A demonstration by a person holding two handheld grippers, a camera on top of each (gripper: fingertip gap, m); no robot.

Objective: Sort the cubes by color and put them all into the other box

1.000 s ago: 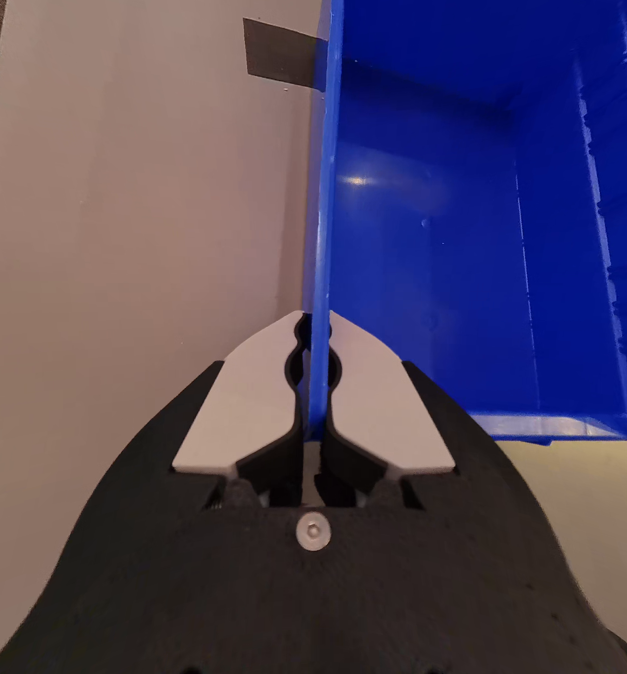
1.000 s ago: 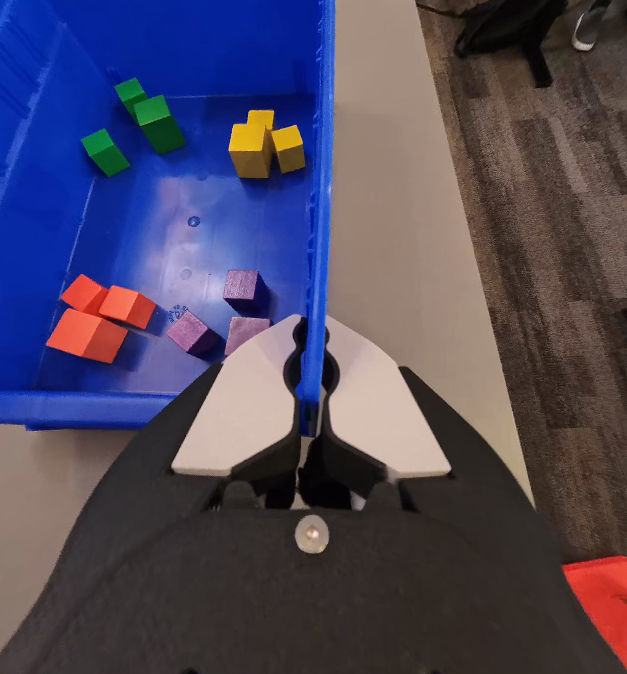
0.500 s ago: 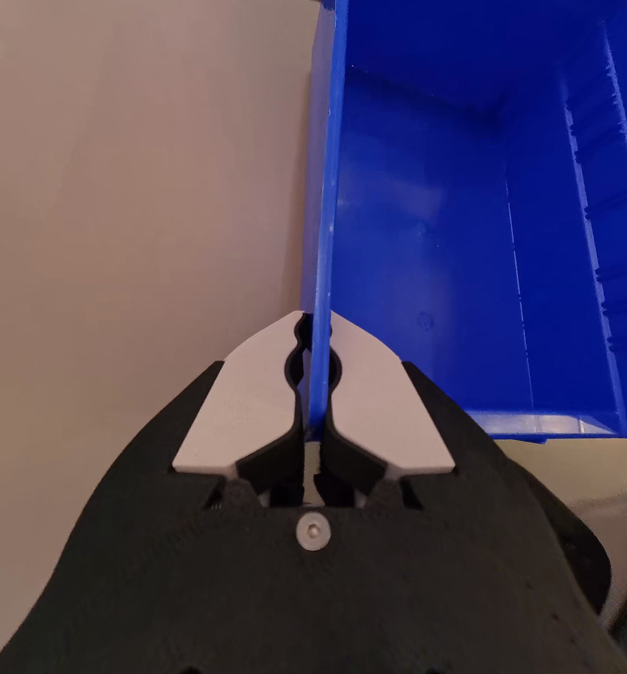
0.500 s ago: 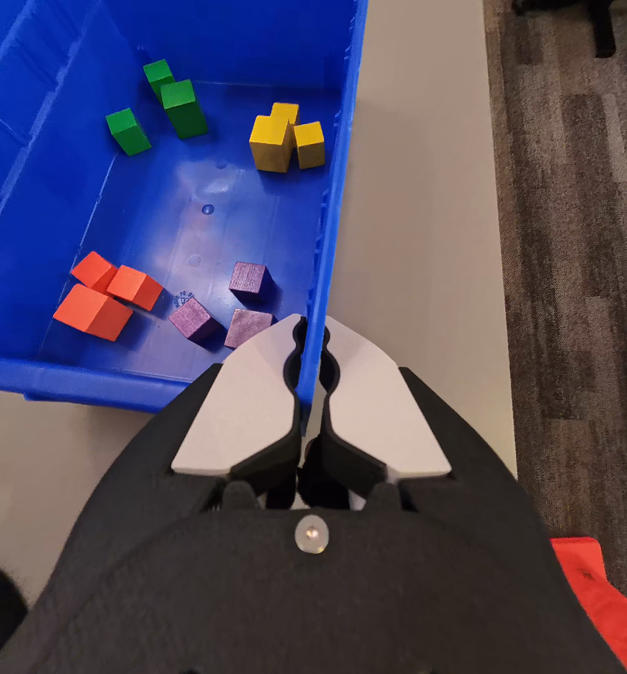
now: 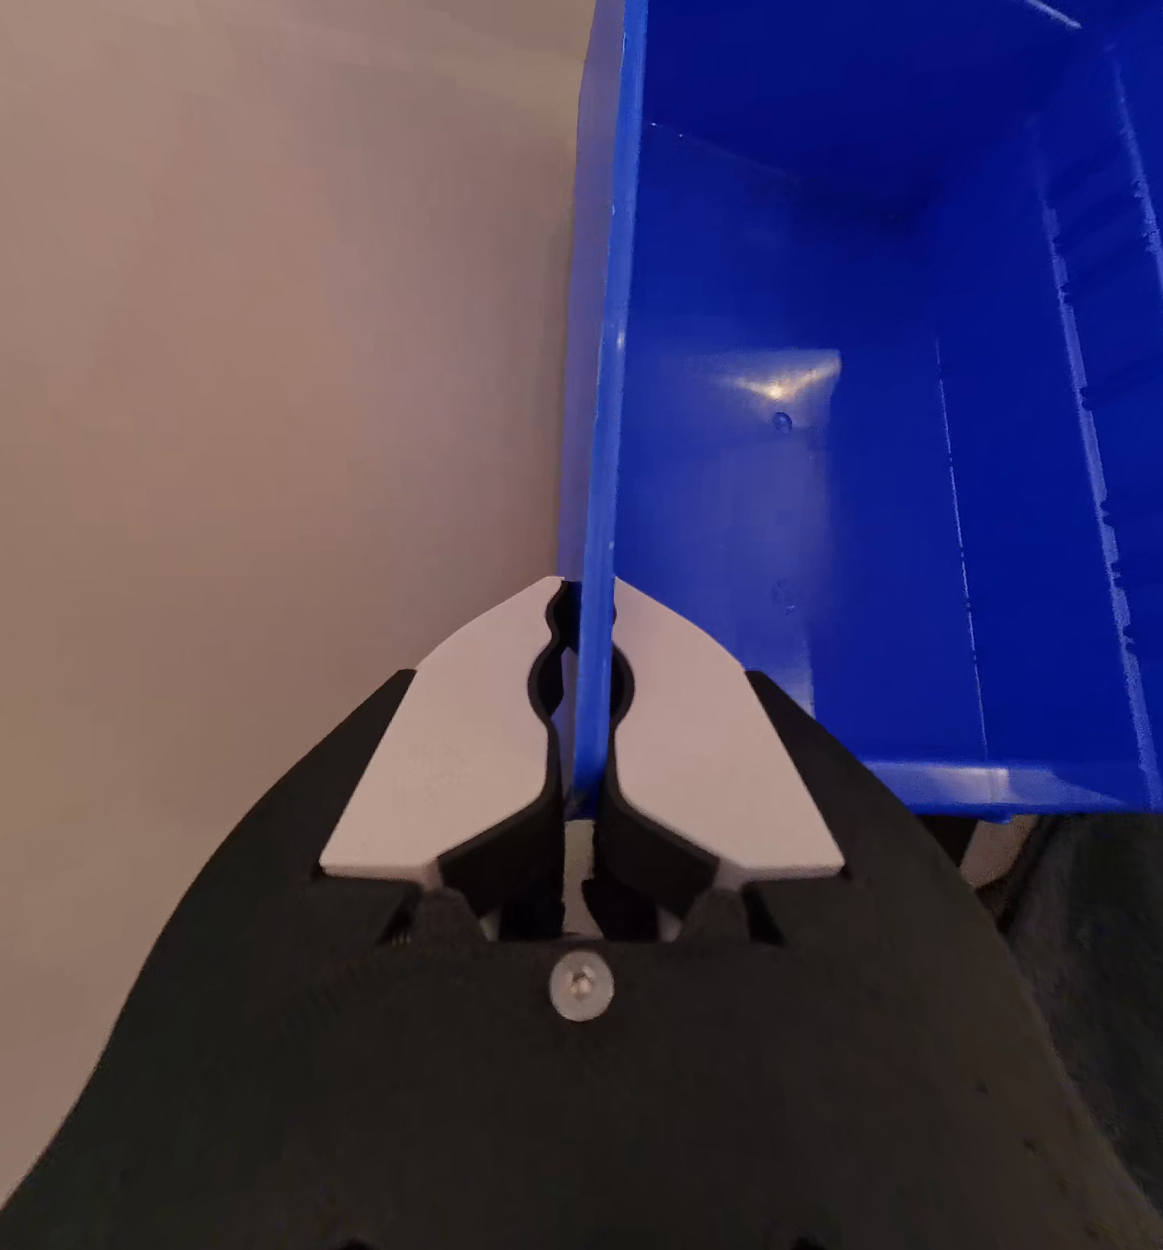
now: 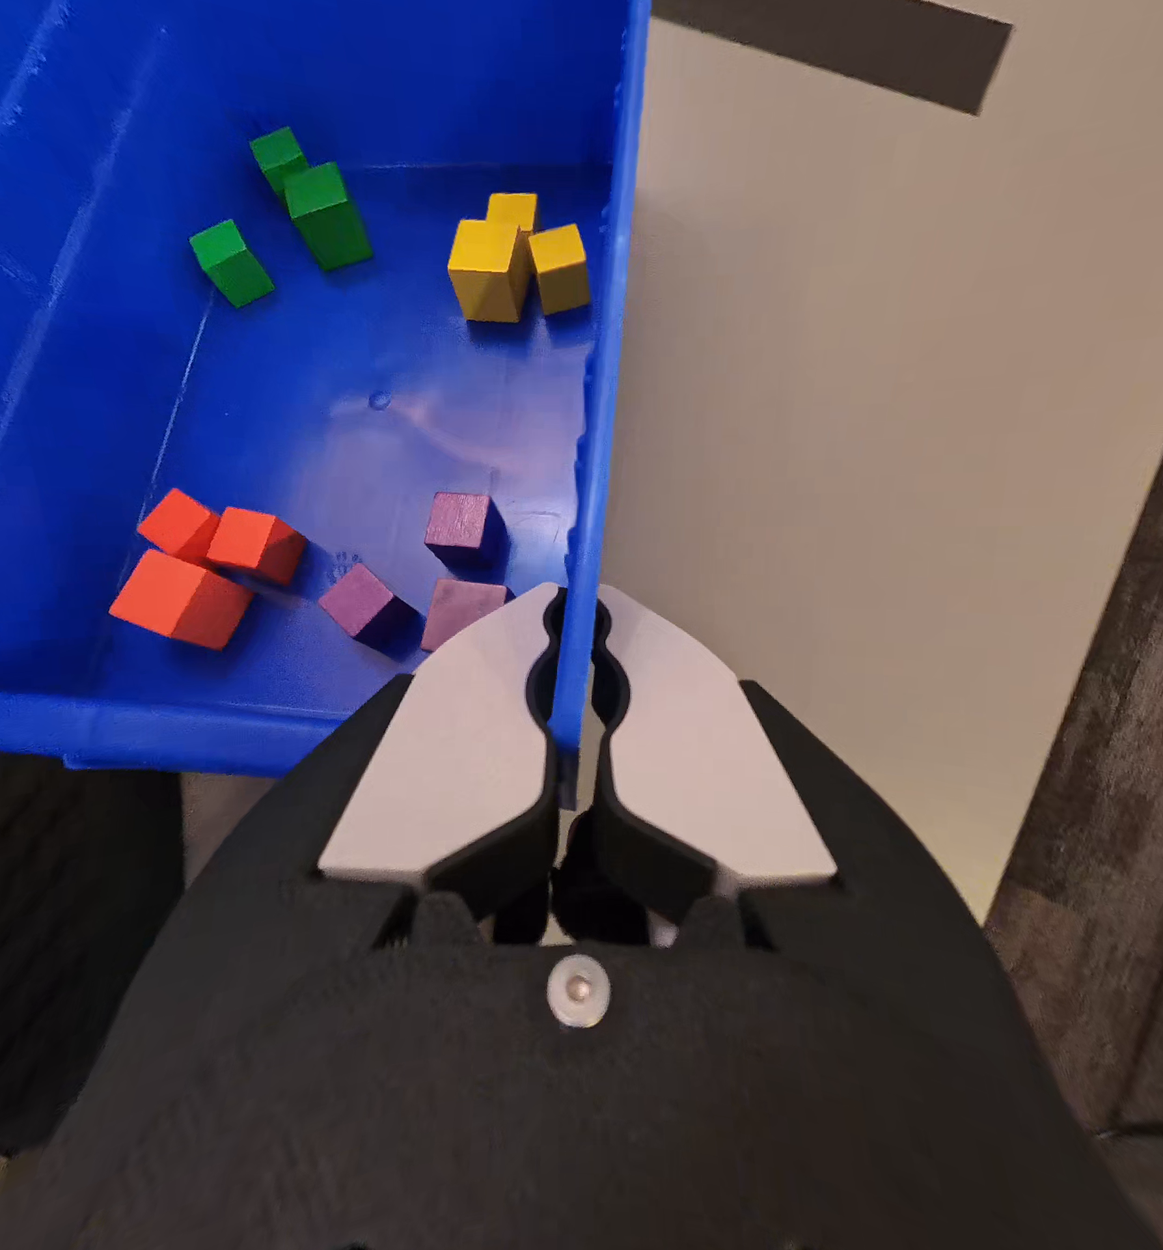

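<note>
Sorting appeared complete: green (image 6: 281, 203), yellow (image 6: 517, 257), red (image 6: 206, 568) and purple cubes (image 6: 416, 575) lay grouped inside one blue bin (image 6: 58, 727), the other bin (image 5: 937, 791) stood empty, and both grippers' jaws (left gripper (image 5: 588, 595), right gripper (image 6: 577, 598)) were clamped on bin walls.

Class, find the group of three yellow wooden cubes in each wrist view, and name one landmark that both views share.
Left wrist view: not in it; the blue plastic box there shows a bare floor.
Right wrist view: upper middle, three yellow wooden cubes on the box floor against its right wall.
Shared landmark: a thin blue box wall between each gripper's fingers.
</note>
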